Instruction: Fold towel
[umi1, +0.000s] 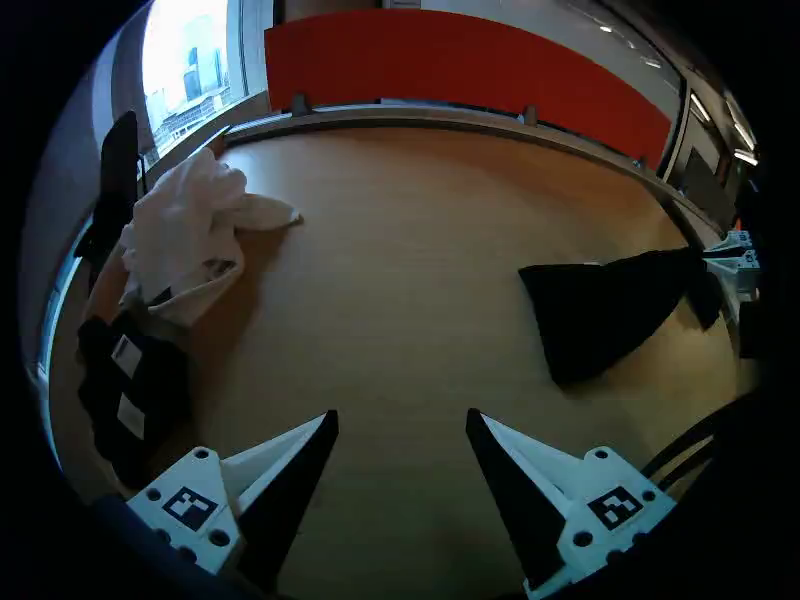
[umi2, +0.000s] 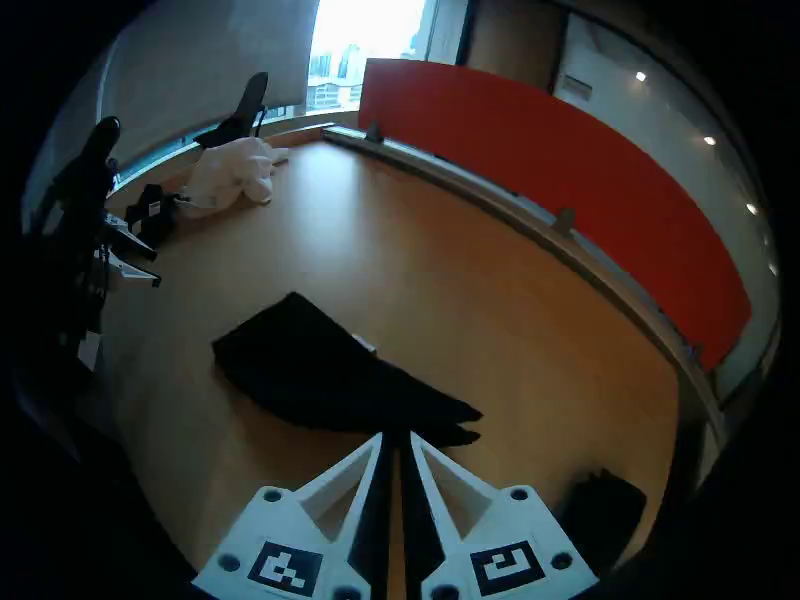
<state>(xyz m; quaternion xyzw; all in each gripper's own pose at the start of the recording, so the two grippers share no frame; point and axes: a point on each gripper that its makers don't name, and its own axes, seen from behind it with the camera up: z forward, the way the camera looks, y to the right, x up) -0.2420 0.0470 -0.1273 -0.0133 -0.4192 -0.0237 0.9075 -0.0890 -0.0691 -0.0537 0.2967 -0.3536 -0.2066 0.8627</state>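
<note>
Left gripper view gave us the left tool (umi1: 400, 420) low at the front, its two fingers spread wide with nothing between them but bare wooden worktop (umi1: 400, 250). Off to the right lay the black towel (umi1: 600, 310), flat on the wood and tapering to a corner that ran out to the right tool (umi1: 738, 262) at the edge. Over on the left we had a heap of white cloth (umi1: 190, 235), and just below it a dark bundle (umi1: 130, 390) with pale tags. A red panel (umi1: 460, 70) ran along the back of the worktop, and a bright window (umi1: 185, 60) sat in the far left corner.

Right gripper view showed us the right tool (umi2: 400, 437) with its fingers drawn in to a narrow slit, their tips meeting the near corner of the towel (umi2: 310, 375) and pinching it, as far as we could make out. From there the towel spread away to the left in a wide wedge on the wood. The left tool (umi2: 125, 255) stood well apart at the left edge. The white cloth (umi2: 230, 170) sat at the far corner, the red panel (umi2: 560, 170) swept down the right side, and a small dark object (umi2: 600, 505) lay near the bottom right.
</note>
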